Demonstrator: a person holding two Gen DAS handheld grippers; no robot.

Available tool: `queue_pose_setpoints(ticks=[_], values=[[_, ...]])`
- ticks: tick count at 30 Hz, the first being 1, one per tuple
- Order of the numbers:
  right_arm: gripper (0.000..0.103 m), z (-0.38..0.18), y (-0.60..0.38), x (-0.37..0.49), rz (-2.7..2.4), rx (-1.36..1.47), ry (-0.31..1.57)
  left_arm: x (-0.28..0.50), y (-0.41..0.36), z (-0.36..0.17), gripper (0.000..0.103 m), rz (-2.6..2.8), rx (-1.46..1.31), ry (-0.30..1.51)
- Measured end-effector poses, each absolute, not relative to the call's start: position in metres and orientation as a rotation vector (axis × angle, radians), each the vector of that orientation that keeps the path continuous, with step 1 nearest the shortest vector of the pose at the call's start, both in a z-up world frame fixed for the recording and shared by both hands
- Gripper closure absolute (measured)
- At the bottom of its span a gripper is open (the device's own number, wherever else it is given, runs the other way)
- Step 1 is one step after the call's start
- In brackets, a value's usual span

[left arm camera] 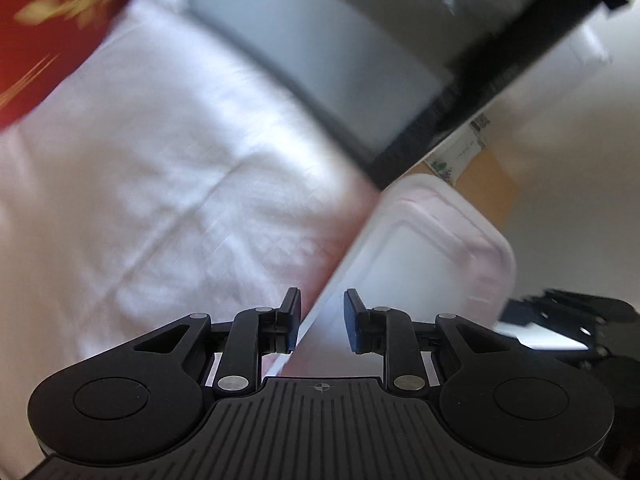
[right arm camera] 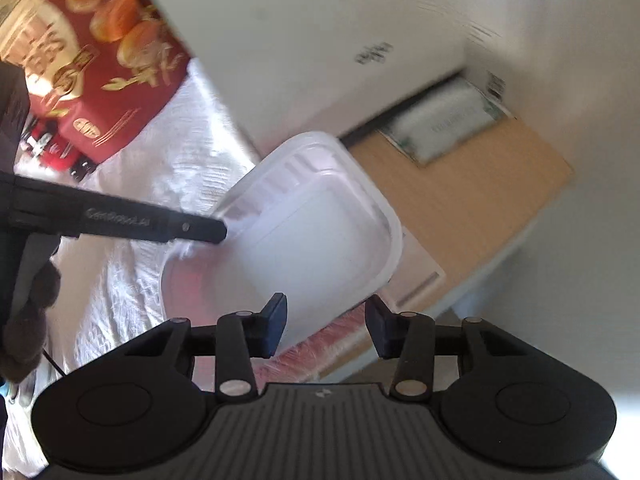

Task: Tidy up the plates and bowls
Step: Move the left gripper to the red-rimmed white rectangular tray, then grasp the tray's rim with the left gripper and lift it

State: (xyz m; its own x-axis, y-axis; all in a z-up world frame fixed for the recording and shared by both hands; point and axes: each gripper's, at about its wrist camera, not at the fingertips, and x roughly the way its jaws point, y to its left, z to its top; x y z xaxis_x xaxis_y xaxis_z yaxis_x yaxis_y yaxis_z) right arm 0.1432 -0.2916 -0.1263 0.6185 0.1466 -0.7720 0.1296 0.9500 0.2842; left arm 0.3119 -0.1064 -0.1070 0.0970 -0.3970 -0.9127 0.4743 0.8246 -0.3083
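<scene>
A translucent white plastic container (right arm camera: 320, 232), rectangular with rounded corners, hangs tilted over the edge of the white cloth (right arm camera: 132, 240). My left gripper (left arm camera: 324, 320) is shut on its rim; from the right wrist view the left gripper (right arm camera: 216, 232) comes in from the left onto that rim. The container (left arm camera: 420, 264) stretches away to the right of those fingers. My right gripper (right arm camera: 328, 328) is open at the container's near corner: the left pad sits against the edge and the right pad stands apart. The right gripper (left arm camera: 560, 312) shows blurred at the left view's right edge.
A red printed box (right arm camera: 88, 60) stands on the cloth at the far left. A light wooden surface (right arm camera: 480, 200) with a packet (right arm camera: 444, 120) lies below, beyond the cloth's edge. A grey panel in a black frame (left arm camera: 320, 60) borders the cloth. A dark-gloved hand (right arm camera: 24, 320) holds the left gripper.
</scene>
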Motion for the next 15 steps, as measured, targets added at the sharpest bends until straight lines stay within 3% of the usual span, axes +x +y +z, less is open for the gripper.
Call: queue_pose_setpoints(ticks=[8, 15], values=[[0.059, -0.103, -0.218, 0.186, 0.249, 0.181, 0.867, 0.283, 0.000, -0.089, 0.080, -0.396, -0.177, 1.299], [0.059, -0.106, -0.157, 0.228, 0.384, 0.055, 0.886, 0.271, 0.043, -0.098, 0.081, -0.200, -0.232, 1.279]])
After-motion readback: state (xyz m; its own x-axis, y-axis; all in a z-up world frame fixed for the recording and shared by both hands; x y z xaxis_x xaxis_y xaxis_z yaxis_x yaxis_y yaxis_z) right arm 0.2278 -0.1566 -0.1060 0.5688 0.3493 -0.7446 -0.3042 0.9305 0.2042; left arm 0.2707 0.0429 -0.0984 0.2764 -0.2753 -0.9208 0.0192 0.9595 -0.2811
